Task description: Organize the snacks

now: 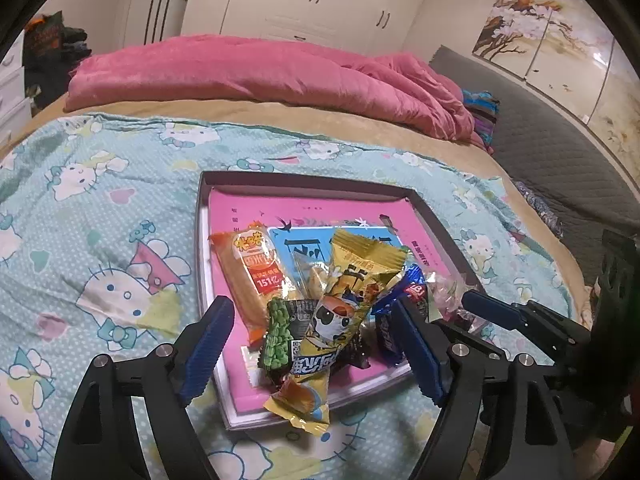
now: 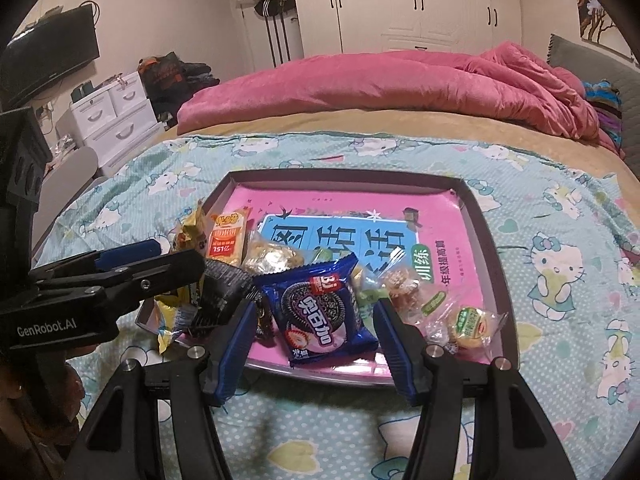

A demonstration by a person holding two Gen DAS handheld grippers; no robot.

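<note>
on a cartoon-cat bedspread (image 2: 560,264), a shallow grey tray (image 2: 486,240) holds heaped snack packets. left gripper (image 1: 320,344) gapes empty above the yellow wrapper (image 1: 344,304); right gripper (image 2: 316,316) straddles, unclamped, the blue cookie pack (image 2: 320,308). sorting underway, probably; next, squeeze that pack.

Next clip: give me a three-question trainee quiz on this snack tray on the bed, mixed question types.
1. True or false: the blue cookie packet lies between the right gripper's fingers.
2. The shallow dark-rimmed tray sits on: A) a wooden desk, B) a cartoon-cat bedsheet, C) the folded pink blanket.
3. Fill in: the yellow cartoon-panda snack wrapper overhangs the tray's ____ edge.

Key: 1 true, though whether the pads press it is unclear; 2 B; 3 near, by the left gripper, whose jaws stand open.
</note>
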